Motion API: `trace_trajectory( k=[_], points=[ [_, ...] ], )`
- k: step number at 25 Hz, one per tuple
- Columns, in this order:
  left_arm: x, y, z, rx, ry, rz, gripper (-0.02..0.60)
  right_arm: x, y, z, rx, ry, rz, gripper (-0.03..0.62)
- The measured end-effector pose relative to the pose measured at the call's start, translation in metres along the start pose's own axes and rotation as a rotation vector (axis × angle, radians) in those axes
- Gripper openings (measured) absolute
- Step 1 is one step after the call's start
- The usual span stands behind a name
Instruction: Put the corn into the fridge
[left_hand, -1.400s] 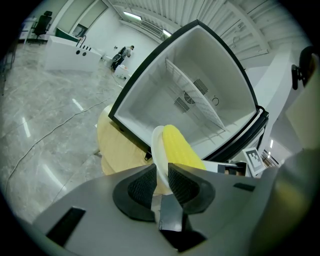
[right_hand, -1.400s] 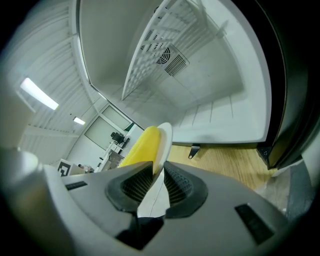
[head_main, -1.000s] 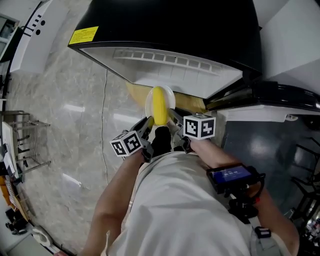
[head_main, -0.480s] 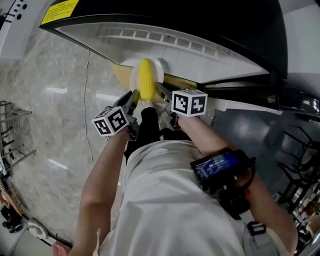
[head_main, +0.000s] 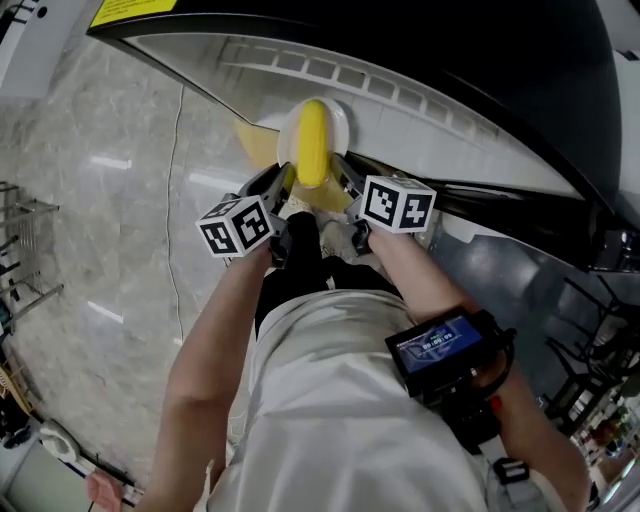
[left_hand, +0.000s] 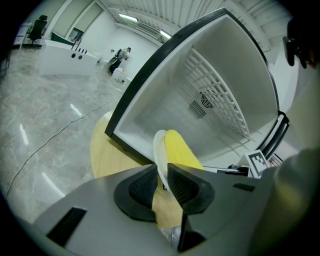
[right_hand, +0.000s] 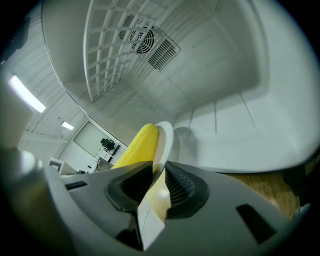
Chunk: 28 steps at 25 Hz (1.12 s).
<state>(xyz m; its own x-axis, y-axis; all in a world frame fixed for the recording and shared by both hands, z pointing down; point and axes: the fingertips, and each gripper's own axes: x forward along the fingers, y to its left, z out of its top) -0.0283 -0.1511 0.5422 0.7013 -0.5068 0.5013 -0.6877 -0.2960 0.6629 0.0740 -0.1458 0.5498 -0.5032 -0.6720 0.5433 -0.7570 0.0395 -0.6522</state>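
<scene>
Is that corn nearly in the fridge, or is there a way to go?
Done: the fridge stands open, and the corn lies on a white plate. In hand: the left gripper and right gripper each clamp the plate's rim, holding it at the fridge's opening. Left: set the plate down inside and let go.

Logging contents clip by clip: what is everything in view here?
corn: one, yellow, on the plate
plate: one, white, held at the fridge opening
fridge: one, black outside, white inside, open
wire shelf: one, white, inside the fridge
wooden surface: one, tan, under the fridge
cable: one, thin, across the grey floor
wrist device: one, black, right forearm
left gripper: one, grey, jaws shut on plate rim
right gripper: one, grey, jaws shut on opposite rim
</scene>
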Motion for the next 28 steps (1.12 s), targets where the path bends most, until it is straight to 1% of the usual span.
trace_trajectory(
  k=[6, 12, 16, 19, 28],
  points=[
    [0.016, -0.004, 0.011, -0.006, 0.001, -0.033, 0.063, 0.002, -0.009, 0.012, 0.034, -0.023, -0.03, 0.072],
    [0.033, 0.002, 0.023, -0.01, 0.014, -0.03, 0.061, 0.013, -0.017, 0.026, 0.042, -0.038, -0.06, 0.072],
    [0.048, 0.003, 0.033, 0.013, 0.016, -0.024, 0.061, 0.02, -0.026, 0.037, 0.057, -0.045, -0.096, 0.072],
    [0.059, 0.004, 0.041, 0.034, 0.009, -0.012, 0.061, 0.025, -0.031, 0.044, 0.064, -0.055, -0.123, 0.072],
    [0.083, 0.004, 0.05, 0.079, 0.009, 0.054, 0.061, 0.028, -0.045, 0.056, 0.086, -0.092, -0.221, 0.072]
  ],
)
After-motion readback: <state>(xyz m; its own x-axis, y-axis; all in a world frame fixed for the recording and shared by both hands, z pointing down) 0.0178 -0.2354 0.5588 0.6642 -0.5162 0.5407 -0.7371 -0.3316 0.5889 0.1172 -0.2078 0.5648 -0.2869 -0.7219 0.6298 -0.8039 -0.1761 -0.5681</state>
